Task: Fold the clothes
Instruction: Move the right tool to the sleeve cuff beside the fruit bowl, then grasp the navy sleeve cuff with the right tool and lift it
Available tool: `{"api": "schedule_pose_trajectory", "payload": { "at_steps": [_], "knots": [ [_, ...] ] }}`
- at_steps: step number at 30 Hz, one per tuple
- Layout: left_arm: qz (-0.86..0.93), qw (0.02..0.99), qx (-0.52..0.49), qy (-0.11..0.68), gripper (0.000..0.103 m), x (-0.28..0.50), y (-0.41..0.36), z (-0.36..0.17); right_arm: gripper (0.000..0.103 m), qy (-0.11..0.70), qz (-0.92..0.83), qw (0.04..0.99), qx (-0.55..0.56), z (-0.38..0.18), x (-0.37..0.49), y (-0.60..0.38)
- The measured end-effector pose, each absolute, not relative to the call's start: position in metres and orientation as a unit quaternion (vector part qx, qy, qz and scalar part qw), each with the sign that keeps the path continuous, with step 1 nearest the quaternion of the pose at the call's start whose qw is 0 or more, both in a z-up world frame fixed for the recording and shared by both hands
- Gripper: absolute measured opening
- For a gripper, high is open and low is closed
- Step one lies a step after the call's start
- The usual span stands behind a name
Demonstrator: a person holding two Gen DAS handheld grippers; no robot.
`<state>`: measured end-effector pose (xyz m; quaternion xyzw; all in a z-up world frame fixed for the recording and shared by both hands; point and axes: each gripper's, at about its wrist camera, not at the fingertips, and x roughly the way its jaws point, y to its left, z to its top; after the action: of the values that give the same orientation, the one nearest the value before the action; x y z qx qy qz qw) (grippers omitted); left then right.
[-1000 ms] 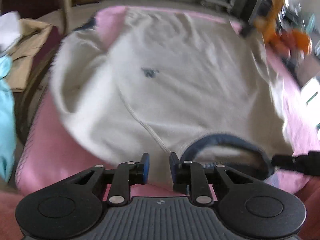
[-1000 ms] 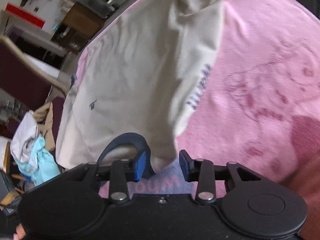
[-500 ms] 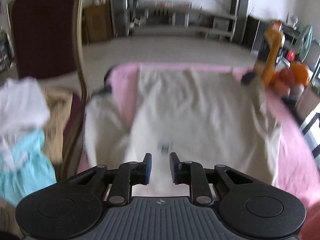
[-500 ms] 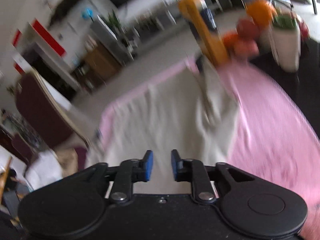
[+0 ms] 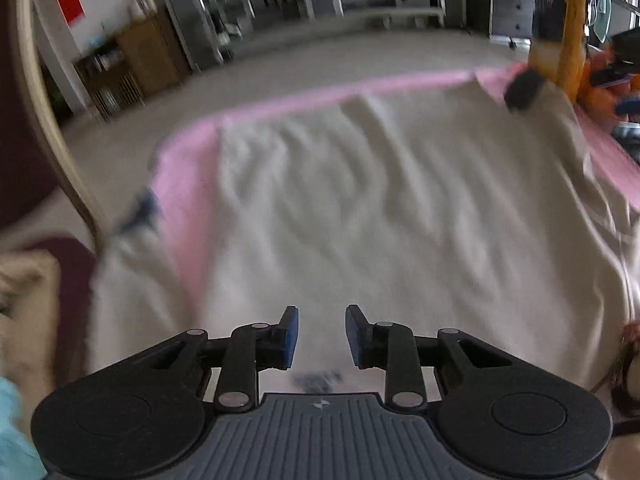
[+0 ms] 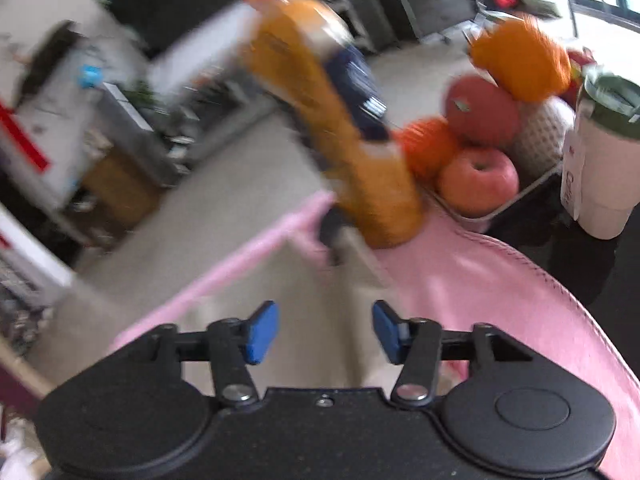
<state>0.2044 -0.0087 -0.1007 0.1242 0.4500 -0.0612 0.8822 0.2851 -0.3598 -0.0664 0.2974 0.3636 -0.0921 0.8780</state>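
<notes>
Cloth, the cream shirt [image 5: 400, 208], lies flat on the pink blanket [image 5: 184, 184] ahead of and below both sets of fingers, its long axis running away from you. Your left gripper [image 5: 322, 338] hovers over its near middle; your right gripper [image 6: 326, 332] faces the far right corner by the orange bottle [image 6: 360, 168]. Both jaws have just been opening, nothing between them.

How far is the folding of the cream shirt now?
Done: the cream shirt lies spread on the pink blanket, one sleeve hanging off its edge. In hand: nothing; the left hand-held gripper and the right hand-held gripper have just been opening, empty. Left: no fold shows yet.
</notes>
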Motion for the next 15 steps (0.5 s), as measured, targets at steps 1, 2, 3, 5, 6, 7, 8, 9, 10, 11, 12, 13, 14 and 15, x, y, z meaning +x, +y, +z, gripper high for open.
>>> {"api": "schedule_pose_trajectory", "payload": {
  "at_steps": [1, 2, 3, 5, 6, 7, 8, 9, 10, 11, 12, 13, 14, 15],
  "knots": [
    [-0.067, 0.873, 0.124, 0.466, 0.028, 0.207, -0.008, -0.108, 0.043, 0.371, -0.097, 0.876, 0.293, -0.077, 0.299, -0.364],
    [-0.067, 0.874, 0.122, 0.466, 0.028, 0.208, -0.007, -0.108, 0.043, 0.376, -0.101, 0.875, 0.289, -0.087, 0.311, -0.368],
    [-0.067, 0.875, 0.120, 0.464, 0.028, 0.209, -0.006, -0.107, 0.043, 0.374, -0.102, 0.876, 0.288, -0.094, 0.319, -0.372],
    [-0.066, 0.879, 0.115, 0.458, 0.028, 0.211, -0.004, -0.105, 0.043, 0.365, -0.108, 0.877, 0.293, -0.107, 0.337, -0.377],
    [-0.066, 0.881, 0.111, 0.455, 0.028, 0.211, -0.004, -0.103, 0.043, 0.367, -0.113, 0.876, 0.292, -0.113, 0.346, -0.378],
    [-0.067, 0.883, 0.108, 0.452, 0.028, 0.211, -0.004, -0.102, 0.043, 0.370, -0.117, 0.875, 0.291, -0.119, 0.354, -0.378],
    [-0.067, 0.883, 0.105, 0.452, 0.028, 0.211, -0.004, -0.101, 0.039, 0.371, -0.121, 0.873, 0.292, -0.124, 0.360, -0.379],
    [-0.068, 0.883, 0.103, 0.452, 0.028, 0.211, -0.004, -0.100, 0.022, 0.370, -0.125, 0.871, 0.298, -0.127, 0.362, -0.379],
    [-0.068, 0.883, 0.102, 0.453, 0.028, 0.211, -0.003, -0.101, 0.007, 0.368, -0.128, 0.870, 0.303, -0.129, 0.363, -0.379],
    [-0.067, 0.884, 0.103, 0.452, 0.028, 0.209, -0.003, -0.100, 0.003, 0.361, -0.131, 0.873, 0.300, -0.125, 0.359, -0.377],
    [-0.066, 0.885, 0.104, 0.449, 0.028, 0.209, -0.004, -0.099, 0.003, 0.346, -0.138, 0.882, 0.287, -0.116, 0.350, -0.373],
    [-0.065, 0.887, 0.105, 0.446, 0.028, 0.209, -0.004, -0.097, 0.003, 0.332, -0.145, 0.893, 0.268, -0.106, 0.341, -0.368],
    [-0.065, 0.889, 0.104, 0.442, 0.028, 0.208, -0.004, -0.094, 0.003, 0.320, -0.152, 0.905, 0.238, -0.092, 0.330, -0.361],
    [-0.069, 0.891, 0.101, 0.437, 0.028, 0.205, -0.004, -0.091, 0.003, 0.308, -0.158, 0.913, 0.216, -0.077, 0.317, -0.356]
  ]
}}
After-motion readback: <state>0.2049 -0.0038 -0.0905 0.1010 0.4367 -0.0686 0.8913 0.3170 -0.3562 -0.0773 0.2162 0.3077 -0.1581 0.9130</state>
